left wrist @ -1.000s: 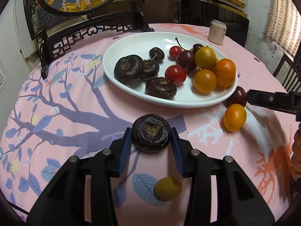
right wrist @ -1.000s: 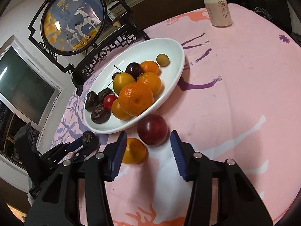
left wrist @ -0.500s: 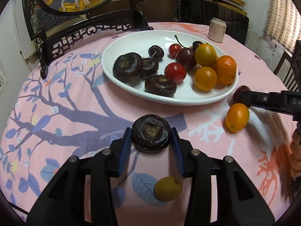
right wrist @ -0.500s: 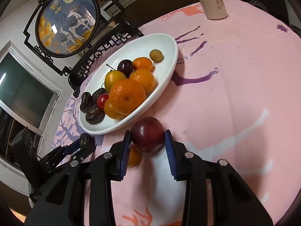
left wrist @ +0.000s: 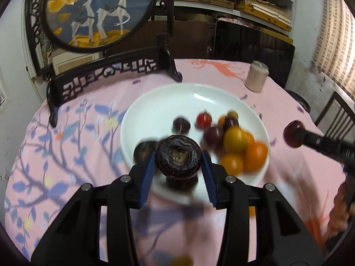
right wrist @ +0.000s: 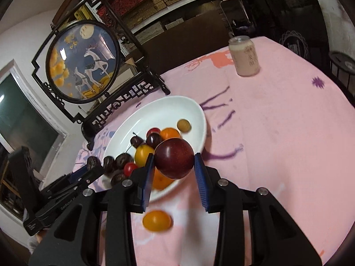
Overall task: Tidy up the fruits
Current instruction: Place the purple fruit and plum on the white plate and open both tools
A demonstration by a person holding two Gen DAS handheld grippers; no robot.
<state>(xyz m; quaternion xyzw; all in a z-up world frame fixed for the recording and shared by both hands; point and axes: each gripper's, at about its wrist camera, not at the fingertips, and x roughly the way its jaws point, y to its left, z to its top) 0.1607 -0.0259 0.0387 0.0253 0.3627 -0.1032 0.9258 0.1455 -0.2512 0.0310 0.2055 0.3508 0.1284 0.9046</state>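
My left gripper (left wrist: 178, 161) is shut on a dark water chestnut (left wrist: 178, 158) and holds it in the air over the near rim of the white plate (left wrist: 164, 102). My right gripper (right wrist: 174, 164) is shut on a dark red plum (right wrist: 174, 158), lifted above the plate's (right wrist: 168, 108) near edge; the plum also shows at the right in the left wrist view (left wrist: 292, 134). The plate holds oranges, yellow fruits, cherries, a small tomato and more water chestnuts. An orange-yellow fruit (right wrist: 156, 220) lies on the pink cloth below my right gripper.
A drink can (right wrist: 244, 55) stands at the far side of the table. A framed deer screen (left wrist: 97, 11) on a dark carved stand is behind the plate. A small yellow-brown fruit (left wrist: 182, 261) lies on the cloth under my left gripper.
Both grippers have lifted their fruit off the cloth and moved toward the plate. The right gripper closed on the plum during the last second.
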